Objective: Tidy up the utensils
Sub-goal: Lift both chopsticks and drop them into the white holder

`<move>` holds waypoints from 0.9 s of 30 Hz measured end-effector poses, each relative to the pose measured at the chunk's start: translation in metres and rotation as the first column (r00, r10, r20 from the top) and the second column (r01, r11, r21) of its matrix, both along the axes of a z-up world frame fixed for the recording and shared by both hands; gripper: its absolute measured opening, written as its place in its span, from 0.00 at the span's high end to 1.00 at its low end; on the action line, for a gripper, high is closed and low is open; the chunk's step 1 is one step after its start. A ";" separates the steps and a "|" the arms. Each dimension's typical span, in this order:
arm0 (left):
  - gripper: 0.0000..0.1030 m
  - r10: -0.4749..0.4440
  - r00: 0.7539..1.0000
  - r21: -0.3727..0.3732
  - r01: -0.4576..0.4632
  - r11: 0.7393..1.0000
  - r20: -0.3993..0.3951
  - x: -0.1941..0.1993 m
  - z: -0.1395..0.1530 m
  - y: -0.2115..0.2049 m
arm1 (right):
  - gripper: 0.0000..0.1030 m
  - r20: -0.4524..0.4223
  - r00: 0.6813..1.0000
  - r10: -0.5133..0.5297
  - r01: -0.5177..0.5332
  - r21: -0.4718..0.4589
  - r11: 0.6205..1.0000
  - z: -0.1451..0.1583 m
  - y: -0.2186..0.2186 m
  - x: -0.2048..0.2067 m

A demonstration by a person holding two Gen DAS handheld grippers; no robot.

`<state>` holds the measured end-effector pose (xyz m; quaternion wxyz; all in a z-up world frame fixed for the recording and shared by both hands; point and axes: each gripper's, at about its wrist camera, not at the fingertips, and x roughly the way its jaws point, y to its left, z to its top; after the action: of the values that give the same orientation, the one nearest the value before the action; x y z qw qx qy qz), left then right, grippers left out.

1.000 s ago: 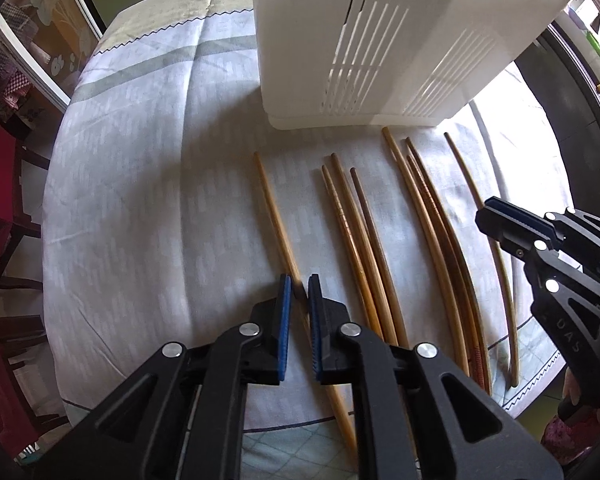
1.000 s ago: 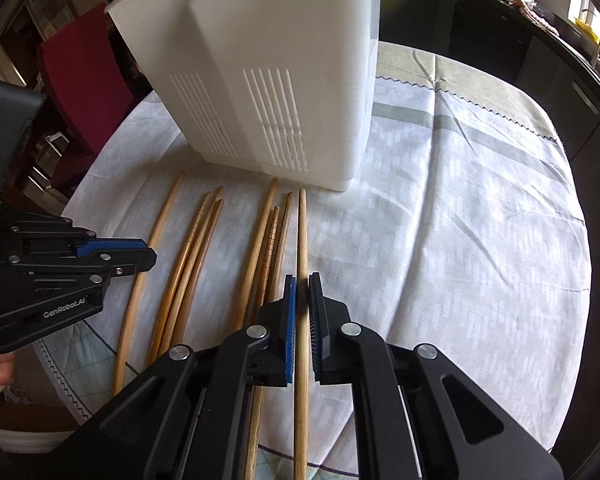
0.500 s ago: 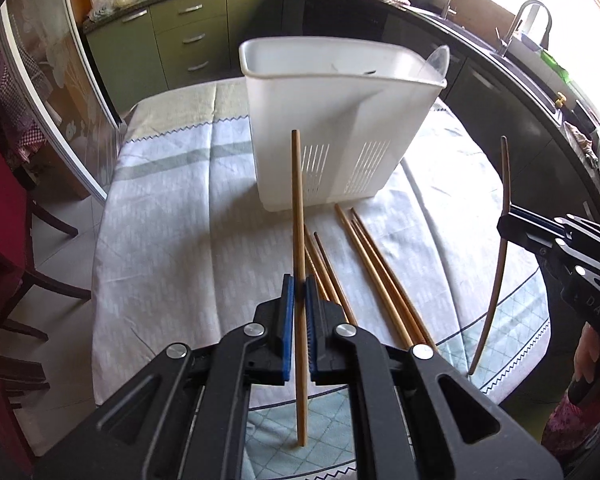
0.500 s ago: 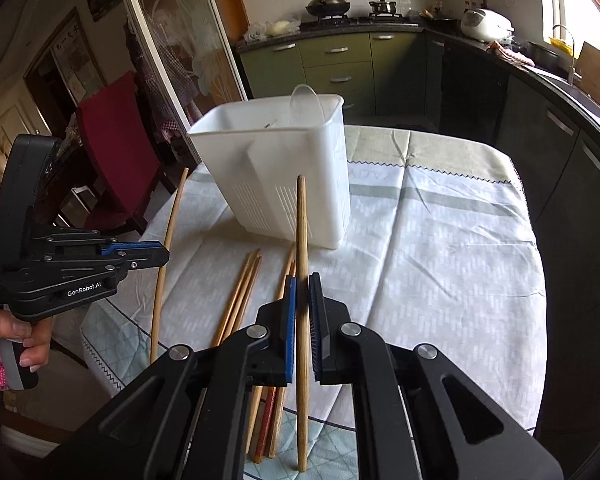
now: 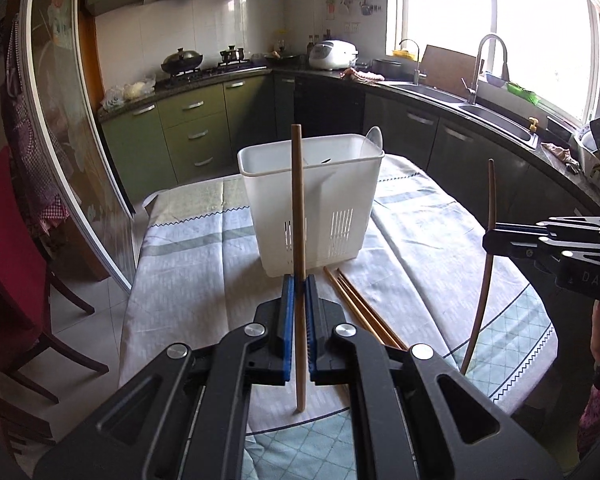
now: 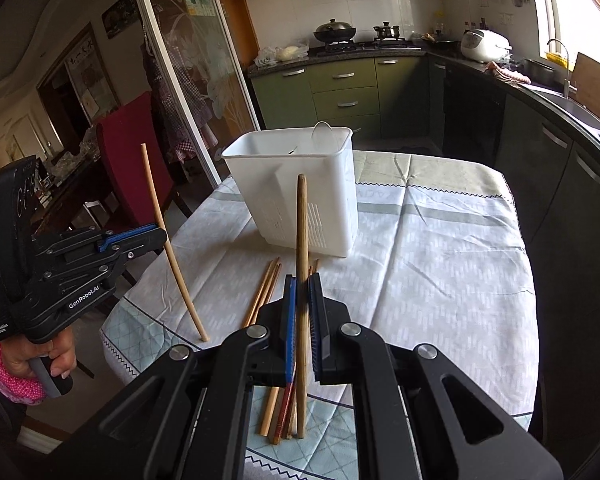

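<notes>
Inside basket [image 5: 312,200], contents mostly hidden.

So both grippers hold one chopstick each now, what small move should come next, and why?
Probably carry the left gripper forward until its chopstick is above the white bin, then lower it in. The stick is clamped upright, lifted clear of the table, and the bin stands open straight ahead. The right gripper could follow with its chopstick.

Two claws, left [image 5: 299,292] and right [image 6: 302,296], two lifted chopsticks [image 5: 298,216] [image 6: 301,240], one white caddy [image 5: 312,200].
</notes>
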<state>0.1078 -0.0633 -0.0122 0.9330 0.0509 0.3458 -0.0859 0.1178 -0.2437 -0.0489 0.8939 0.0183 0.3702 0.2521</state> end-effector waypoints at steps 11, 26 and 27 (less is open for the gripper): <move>0.95 -0.007 0.999 -0.009 0.008 1.000 0.038 -0.006 0.005 0.007 | 0.93 0.024 0.999 0.023 -0.023 0.002 1.000 0.008 0.008 -0.004; 0.95 -0.025 0.996 -0.020 0.027 0.999 0.080 -0.010 0.027 0.009 | 0.93 0.094 0.995 0.044 -0.047 0.031 0.998 0.044 0.010 0.002; 0.95 -0.031 0.996 -0.023 0.033 0.999 0.086 -0.010 0.033 0.008 | 0.93 0.111 0.993 0.043 -0.047 0.035 0.998 0.053 0.010 0.002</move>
<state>0.0976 -0.0552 0.0212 0.9461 0.0488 0.3034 -0.1026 0.1202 -0.2340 0.0043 0.9066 0.0129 0.3155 0.2798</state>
